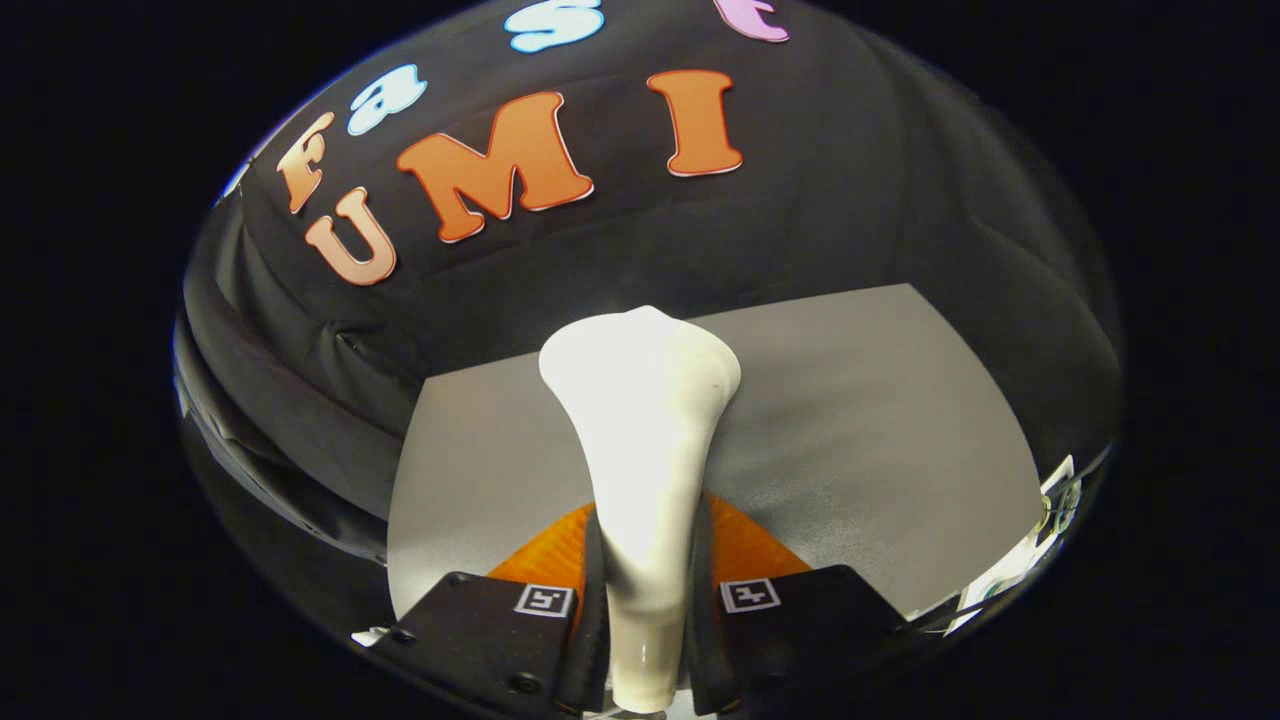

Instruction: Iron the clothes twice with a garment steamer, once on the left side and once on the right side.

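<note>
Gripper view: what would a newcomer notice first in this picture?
First the white garment steamer, standing up between the jaws of the gripper, which press on its slim handle from both sides; its wide head rises ahead of them. Next the grey table surface below and beyond it, with an orange patch just behind the handle. The black booth wall closes the background.

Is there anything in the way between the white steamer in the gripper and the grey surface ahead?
Nothing visible. The gripper is shut on the white garment steamer, whose head points over the bare grey surface beyond the fingers.
</note>
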The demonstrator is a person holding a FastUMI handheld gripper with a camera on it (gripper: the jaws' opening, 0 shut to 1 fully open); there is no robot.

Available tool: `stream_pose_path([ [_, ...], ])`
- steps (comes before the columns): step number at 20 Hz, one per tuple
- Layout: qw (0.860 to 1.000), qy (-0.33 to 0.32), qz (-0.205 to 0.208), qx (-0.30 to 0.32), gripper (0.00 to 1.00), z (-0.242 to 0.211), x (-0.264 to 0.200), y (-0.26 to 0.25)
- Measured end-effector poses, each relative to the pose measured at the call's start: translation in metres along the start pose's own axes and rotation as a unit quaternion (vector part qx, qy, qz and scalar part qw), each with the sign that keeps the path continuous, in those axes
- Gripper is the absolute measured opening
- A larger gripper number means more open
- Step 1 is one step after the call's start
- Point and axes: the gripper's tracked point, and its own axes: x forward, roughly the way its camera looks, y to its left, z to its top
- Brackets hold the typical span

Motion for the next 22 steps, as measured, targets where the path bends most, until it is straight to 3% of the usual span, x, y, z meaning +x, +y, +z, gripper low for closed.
stream_pose_path([
  [3,0.997,-0.071,-0.022,-0.005,0.4,0.011,-0.041,0.002],
  [8,0.986,-0.167,0.005,-0.001,0.39,0.002,-0.123,0.055],
  [12,0.973,-0.229,0.004,-0.002,0.39,-0.005,-0.179,0.09],
  [16,0.961,-0.277,0.019,-0.007,0.39,-0.019,-0.233,0.139],
  [22,0.944,-0.33,0.0,-0.025,0.39,-0.048,-0.287,0.199],
])
